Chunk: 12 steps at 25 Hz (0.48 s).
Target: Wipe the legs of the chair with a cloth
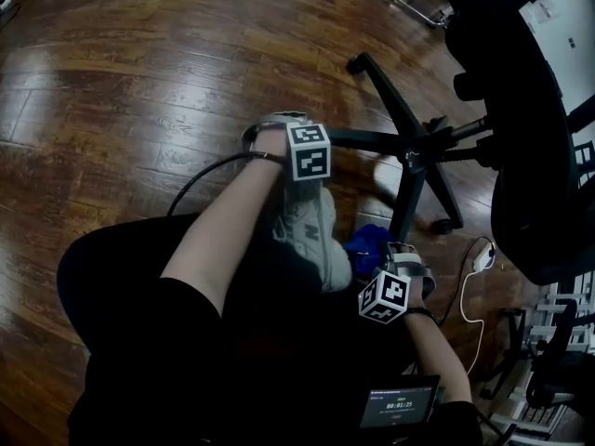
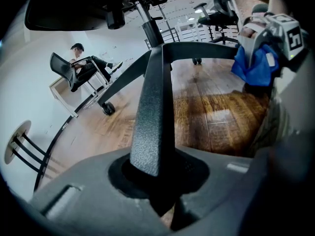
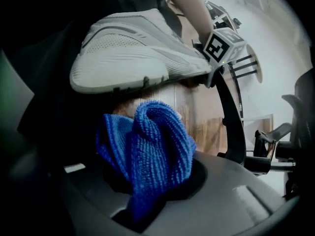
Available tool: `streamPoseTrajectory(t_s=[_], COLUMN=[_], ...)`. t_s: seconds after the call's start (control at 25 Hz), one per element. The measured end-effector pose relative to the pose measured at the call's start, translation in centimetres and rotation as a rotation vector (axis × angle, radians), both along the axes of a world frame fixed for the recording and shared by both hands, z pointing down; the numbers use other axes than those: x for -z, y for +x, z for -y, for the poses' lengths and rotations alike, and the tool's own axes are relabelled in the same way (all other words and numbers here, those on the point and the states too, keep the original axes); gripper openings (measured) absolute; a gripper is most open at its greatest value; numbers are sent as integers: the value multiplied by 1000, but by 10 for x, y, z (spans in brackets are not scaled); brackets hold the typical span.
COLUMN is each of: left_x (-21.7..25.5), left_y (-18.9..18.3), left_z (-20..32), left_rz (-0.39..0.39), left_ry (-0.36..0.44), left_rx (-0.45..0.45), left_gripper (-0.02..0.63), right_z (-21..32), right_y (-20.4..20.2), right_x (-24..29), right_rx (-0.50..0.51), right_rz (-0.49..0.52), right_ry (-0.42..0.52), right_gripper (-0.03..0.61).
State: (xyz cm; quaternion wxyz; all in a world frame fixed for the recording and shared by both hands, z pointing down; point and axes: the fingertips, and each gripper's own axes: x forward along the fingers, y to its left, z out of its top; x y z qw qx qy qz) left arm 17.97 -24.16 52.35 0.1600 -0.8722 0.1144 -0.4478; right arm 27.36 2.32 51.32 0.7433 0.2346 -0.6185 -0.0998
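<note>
Left gripper (image 2: 156, 181) is clamping a chair leg (image 2: 153, 107): the jaws are closing round the black textured spoke near its outer end. Judging by that, it is steadying the chair. Right gripper (image 3: 147, 195) is pinching the cloth (image 3: 147, 146), a bunched blue wad that is sticking up out of the jaws. In the head view the cloth (image 1: 367, 242) is sitting low, just beside the person's shoe (image 1: 311, 235) and near the leg that is pointing toward the person (image 1: 409, 203). Contact with that leg is not showing in any view.

Step in hand, as a guess: one hand is holding the chair and the other is lining the cloth up for a wipe. The next move is calling for the wad to be pressed onto the near leg and run along it from hub (image 1: 416, 147) to caster, keeping clear of the shoe and keeping the base from rolling.

Floor (image 1: 139, 82) is glossy dark wood plank, throwing reflections. A white cable (image 1: 465, 295) is trailing on it to the right. The room is looking like an office: other wheeled chairs are standing around, and a person (image 2: 86, 65) is sitting far off in the left gripper view.
</note>
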Motion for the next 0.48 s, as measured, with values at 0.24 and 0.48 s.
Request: streamPoseTrajectory(t_s=[0.24,0.48], left_x=[1,3], left_y=[1,1], left_z=[-2,0], left_rz=[-1,-3], left_ry=[-2,11], left_rx=[-5,-7], left_gripper=[77,78], right_z=[35,140], right_y=[14,53], right_x=[11,42], right_rx=[-94,-152], right_rz=[47,43], right_ry=[59,227], right_gripper=[91,91])
